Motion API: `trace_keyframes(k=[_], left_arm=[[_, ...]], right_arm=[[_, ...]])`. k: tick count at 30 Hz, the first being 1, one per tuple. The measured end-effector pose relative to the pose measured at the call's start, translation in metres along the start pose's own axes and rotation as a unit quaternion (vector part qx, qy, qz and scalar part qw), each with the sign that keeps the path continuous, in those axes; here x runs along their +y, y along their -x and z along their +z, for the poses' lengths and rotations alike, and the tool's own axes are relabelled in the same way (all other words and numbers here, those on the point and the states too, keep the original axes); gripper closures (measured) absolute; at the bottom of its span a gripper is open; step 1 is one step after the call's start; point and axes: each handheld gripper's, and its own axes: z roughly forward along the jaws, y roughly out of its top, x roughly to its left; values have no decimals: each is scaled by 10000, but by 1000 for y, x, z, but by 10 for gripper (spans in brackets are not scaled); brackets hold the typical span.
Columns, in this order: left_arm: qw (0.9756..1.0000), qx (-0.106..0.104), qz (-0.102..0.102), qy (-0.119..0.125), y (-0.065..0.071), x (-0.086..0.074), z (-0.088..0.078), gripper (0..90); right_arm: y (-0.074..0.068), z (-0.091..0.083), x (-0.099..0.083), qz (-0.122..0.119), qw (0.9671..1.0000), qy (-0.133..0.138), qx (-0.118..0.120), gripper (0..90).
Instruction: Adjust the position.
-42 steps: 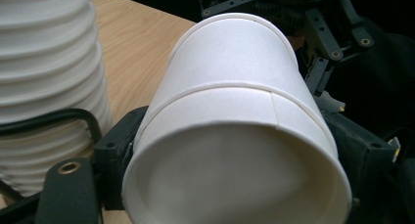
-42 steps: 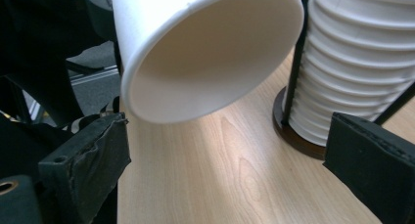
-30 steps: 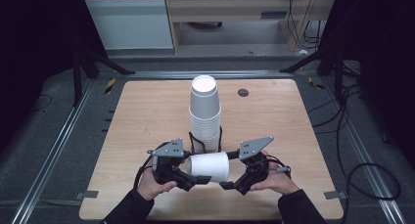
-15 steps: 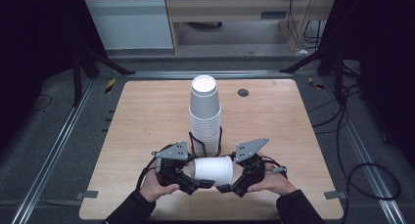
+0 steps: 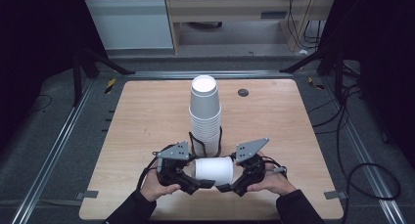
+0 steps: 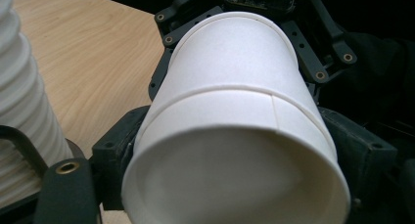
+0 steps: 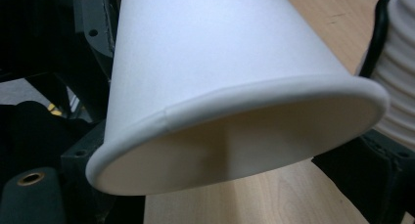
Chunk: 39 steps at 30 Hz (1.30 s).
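Here, item one: a white paper cup (image 5: 212,169), lying sideways just above the pale wooden bench (image 5: 147,116), near its front edge. The left gripper (image 5: 204,183) is gripping the cup at its base end, jaws having just opened slightly. The right gripper (image 5: 225,187) is sitting at the rim end, its jaws having just been closing with the rim between them; whether they are pressing on it is not discernible. In both gripper views the cup is blocking the jaw tips and running out of frame. Item two: a tall stack of white paper cups (image 5: 205,114), standing just behind, its foot partly hidden by a black holder (image 5: 195,142).
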Motion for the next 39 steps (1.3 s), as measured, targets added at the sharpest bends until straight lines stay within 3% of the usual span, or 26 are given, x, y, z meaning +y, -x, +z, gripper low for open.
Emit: trace_keyframes(k=[2, 8, 13, 21, 24, 30, 33, 39], left_arm=[[10000, -18, -14, 8, 0, 0, -2, 174], [9998, 180, 99, -30, 0, 3, -13, 132], [9991, 396, 133, -113, -4, 3, -23, 112], [9961, 652, 169, -568, -12, -5, -20, 111], [9948, 772, 126, -654, -16, -8, -17, 98], [9940, 818, 158, -706, -16, -9, -13, 109], [9939, 820, 187, -717, -15, -9, -12, 120], [9940, 780, 190, -739, -15, -10, -11, 134]], right_arm=[[1, -1, 0, 10, 10000, -26, 24, 104], [2, -6, -1, 18, 9999, -121, -60, 104], [6, -14, -1, -27, 9988, -362, -331, 103], [14, -25, 8, -110, 9965, -583, -585, 103], [15, -23, 14, -232, 9942, -831, -648, 103], [18, -16, 29, -489, 9871, -1354, -706, 104], [18, -13, 35, -552, 9847, -1491, -708, 104], [16, 0, 45, -773, 9759, -1932, -662, 104]])
